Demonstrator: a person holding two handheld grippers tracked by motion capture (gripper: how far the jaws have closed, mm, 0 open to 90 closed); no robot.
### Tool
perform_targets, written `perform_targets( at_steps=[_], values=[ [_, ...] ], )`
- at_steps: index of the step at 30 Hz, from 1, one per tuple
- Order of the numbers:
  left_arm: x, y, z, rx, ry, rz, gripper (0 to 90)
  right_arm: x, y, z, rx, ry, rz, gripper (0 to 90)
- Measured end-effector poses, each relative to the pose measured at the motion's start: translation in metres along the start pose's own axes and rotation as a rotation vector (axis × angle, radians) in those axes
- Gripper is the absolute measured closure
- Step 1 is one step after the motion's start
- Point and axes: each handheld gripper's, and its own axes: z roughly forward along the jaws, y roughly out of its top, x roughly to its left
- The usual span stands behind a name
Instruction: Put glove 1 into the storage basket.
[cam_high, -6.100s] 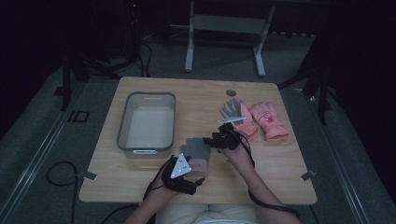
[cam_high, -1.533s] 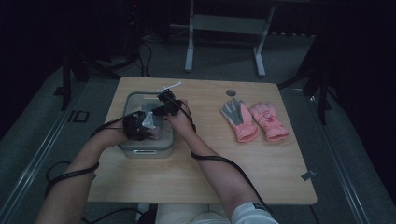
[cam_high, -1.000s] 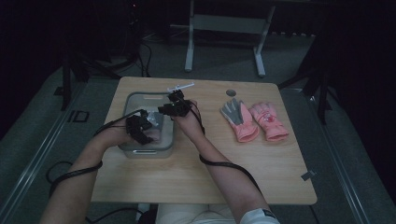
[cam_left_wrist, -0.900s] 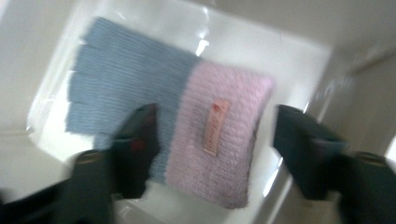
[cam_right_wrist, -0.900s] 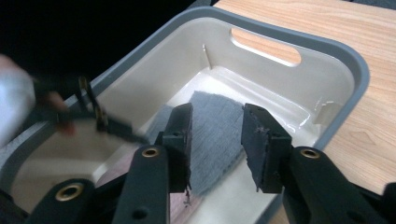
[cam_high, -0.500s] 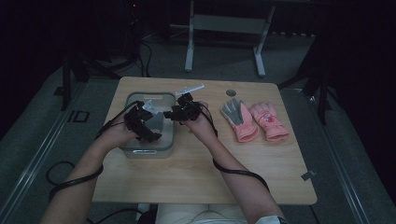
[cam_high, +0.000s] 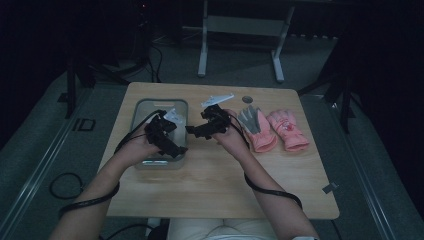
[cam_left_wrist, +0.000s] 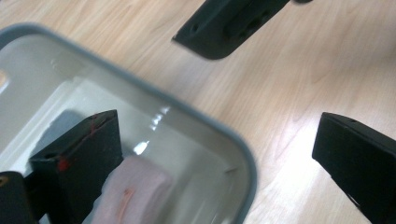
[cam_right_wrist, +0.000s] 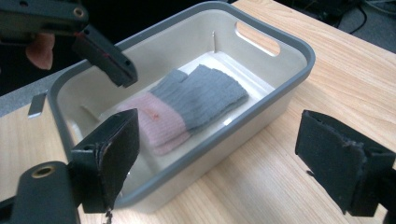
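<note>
Clearing the Bin Before Reaching for the Next Glove

Both tools hang empty above the near half of the table. The right gripper (cam_right_wrist: 215, 163) has its jaws spread wide, having just been opening, with nothing between them; beyond its pads sits the grey bin (cam_right_wrist: 299, 51). The left gripper (cam_left_wrist: 210, 154) has likewise just been opening and holds nothing, one jaw over the bin's inside and the other over bare wood. From the high view, the left gripper (cam_high: 162, 137) hovers at the bin's near right corner and the right gripper (cam_high: 207, 125) just beside the bin's right wall.

To finish this step well, I would judge that both hands should lift clear of the rim before swinging away, so no jaw catches the wall and drags the bin across the table (cam_high: 215, 190).

Inside the bin lies a folded glove (cam_right_wrist: 187, 109), grey at the finger end and pink at the cuff, flat on the floor and slightly askew. It looks like a single glove, though the fold could hide more. Well apart, on the right side of the table, a grey-palmed glove (cam_high: 255, 127) and a pink glove (cam_high: 287, 130) lie side by side, touching, outside any container.
</note>
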Motion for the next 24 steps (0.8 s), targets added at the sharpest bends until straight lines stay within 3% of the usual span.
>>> perform_targets(
  at_steps=[3, 4, 6, 11, 12, 16, 17, 20, 21, 24],
  values=[
    [-0.008, 0.007, 0.006, 0.001, -0.026, 0.022, 0.0, -0.002, -0.007, -0.007, -0.006, -0.045, -0.044, 14.2],
    [-0.011, 0.009, 0.008, 0.002, -0.014, 0.037, 0.0, -0.004, -0.009, -0.009, -0.012, -0.053, -0.048, 14.2],
    [-0.016, 0.015, 0.012, -0.006, -0.029, 0.047, 0.0, -0.007, -0.013, -0.014, -0.007, -0.058, -0.042, 14.5],
    [-0.023, 0.021, 0.017, -0.022, -0.021, 0.068, 0.0, -0.014, -0.024, -0.024, -0.014, -0.06, -0.051, 13.7],
    [-0.025, 0.024, 0.02, -0.037, -0.025, 0.076, 0.0, -0.021, -0.029, -0.03, -0.016, -0.06, -0.021, 13.2],
    [-0.032, 0.029, 0.024, -0.058, -0.047, 0.087, 0.0, -0.032, -0.039, -0.04, -0.026, -0.115, 0.021, 11.7],
    [-0.039, 0.034, 0.026, -0.08, -0.046, 0.094, 0.0, -0.035, -0.042, -0.043, -0.034, -0.126, 0.03, 11.6],
    [-0.049, 0.041, 0.033, -0.077, -0.051, 0.104, 0.0, -0.042, -0.049, -0.05, -0.056, -0.144, 0.055, 10.5],
    [-0.052, 0.042, 0.036, -0.077, -0.066, 0.104, 0.0, -0.044, -0.051, -0.052, -0.053, -0.121, 0.063, 10.5],
    [-0.06, 0.045, 0.041, -0.078, -0.077, 0.118, 0.0, -0.048, -0.057, -0.058, -0.059, -0.131, 0.07, 13.7]
  ],
)
